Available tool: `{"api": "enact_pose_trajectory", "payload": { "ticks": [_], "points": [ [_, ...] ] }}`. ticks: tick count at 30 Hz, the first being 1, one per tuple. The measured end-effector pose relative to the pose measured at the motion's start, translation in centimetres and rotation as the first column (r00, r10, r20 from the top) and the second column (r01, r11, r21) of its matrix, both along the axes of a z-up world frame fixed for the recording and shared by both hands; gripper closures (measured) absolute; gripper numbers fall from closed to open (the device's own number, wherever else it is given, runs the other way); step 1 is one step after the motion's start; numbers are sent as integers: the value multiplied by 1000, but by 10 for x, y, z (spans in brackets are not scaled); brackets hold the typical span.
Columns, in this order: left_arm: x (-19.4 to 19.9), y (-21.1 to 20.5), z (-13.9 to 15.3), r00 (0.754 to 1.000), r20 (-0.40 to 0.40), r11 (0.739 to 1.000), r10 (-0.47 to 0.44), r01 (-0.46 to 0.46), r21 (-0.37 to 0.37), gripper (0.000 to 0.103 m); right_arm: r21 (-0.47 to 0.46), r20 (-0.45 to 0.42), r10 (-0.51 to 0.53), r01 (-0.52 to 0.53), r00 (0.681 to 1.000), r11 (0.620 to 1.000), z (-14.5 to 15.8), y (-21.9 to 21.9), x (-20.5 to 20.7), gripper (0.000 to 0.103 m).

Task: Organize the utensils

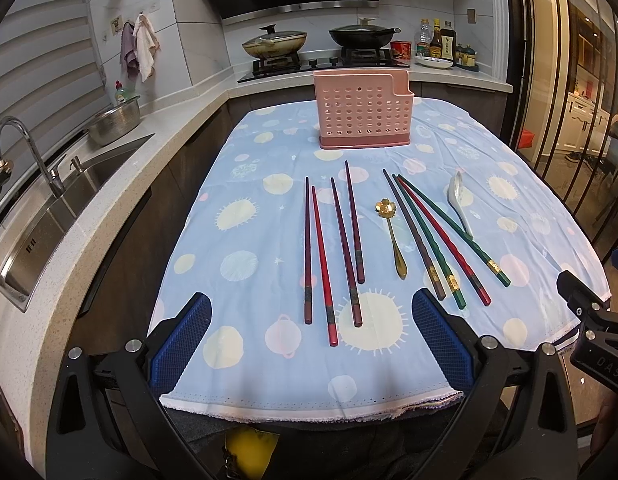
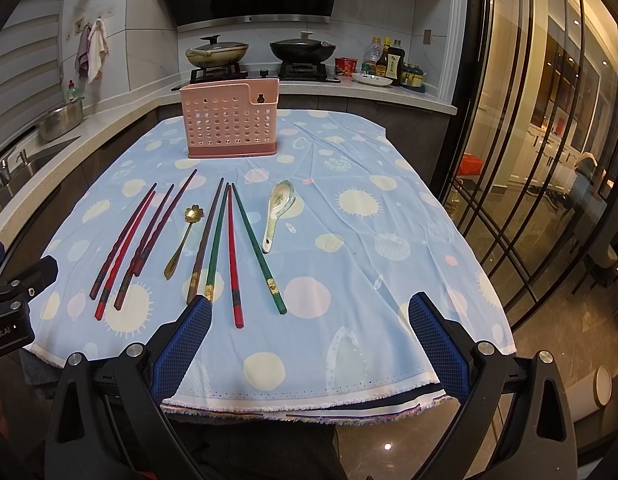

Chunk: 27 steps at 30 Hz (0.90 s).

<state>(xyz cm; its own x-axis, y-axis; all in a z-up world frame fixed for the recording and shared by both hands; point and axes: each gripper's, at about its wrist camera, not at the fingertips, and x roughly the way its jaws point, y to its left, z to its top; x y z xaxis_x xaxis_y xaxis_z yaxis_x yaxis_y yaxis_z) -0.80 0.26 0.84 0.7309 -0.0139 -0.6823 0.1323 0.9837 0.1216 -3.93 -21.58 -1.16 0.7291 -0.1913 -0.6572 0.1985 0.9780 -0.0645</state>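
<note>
Hovering at the near edge of the table, your left gripper (image 1: 311, 338) and right gripper (image 2: 309, 336) both stand with fingers spread wide and nothing between the blue pads (image 1: 181, 344). On the patterned cloth (image 1: 245, 184) the utensils lie in a row, handles toward you, which suits a straight forward reach: four dark red chopsticks (image 1: 329, 252) before the left gripper; a gold flower spoon (image 1: 391, 232) in the middle; four mixed green, red and brown chopsticks (image 2: 229, 248) and a ceramic spoon (image 2: 278, 210) before the right. The pink perforated holder (image 1: 363, 110) stands upright at the far side, apparently empty, so you have likely not yet begun sorting.
</note>
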Motion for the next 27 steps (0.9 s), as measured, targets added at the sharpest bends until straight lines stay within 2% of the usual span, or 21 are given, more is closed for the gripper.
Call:
{"api": "enact_pose_trajectory", "payload": {
  "ticks": [11, 17, 21, 27],
  "points": [
    [3, -4, 5, 1000, -5, 1000, -5, 5, 0, 7, 2, 0, -2, 2, 1000, 1000, -1, -1, 0, 8],
    [15, -1, -2, 1000, -21, 1000, -6, 6, -8, 7, 14, -11, -8, 9, 1000, 1000, -4, -8, 4, 8],
    [29, 11, -13, 999, -38, 1000, 26, -26, -1, 7, 26, -23, -23, 23, 999, 999, -9, -15, 10, 8],
    [62, 33, -47, 988, -121, 995, 97, -98, 1, 7, 49, -63, -46, 50, 997, 998, -23, -26, 26, 8]
  ]
}}
